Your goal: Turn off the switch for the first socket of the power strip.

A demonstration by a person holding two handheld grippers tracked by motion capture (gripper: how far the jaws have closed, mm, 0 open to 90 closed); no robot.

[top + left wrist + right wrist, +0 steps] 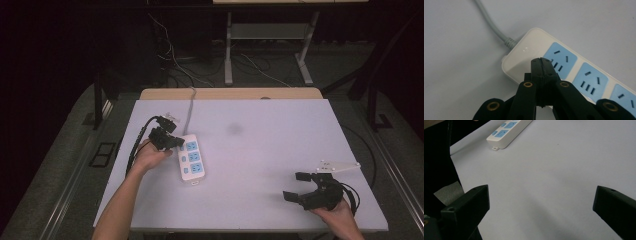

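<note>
A white power strip (192, 158) with three blue socket panels lies on the white table, left of centre, its grey cable (190, 107) running to the back edge. My left gripper (176, 140) is at the strip's cable end with its jaws shut together. In the left gripper view the joined tips (540, 60) rest over the white end of the strip (524, 56), beside the first blue socket (560, 60). My right gripper (295, 186) sits near the front right of the table, jaws wide open on nothing. The right gripper view looks across bare table to the strip (507, 131).
The white table top (260, 145) has a wooden strip along its back edge. Behind it stand a desk frame and loose cables on the dark floor. A grey plate (337, 166) sticks out from the right gripper.
</note>
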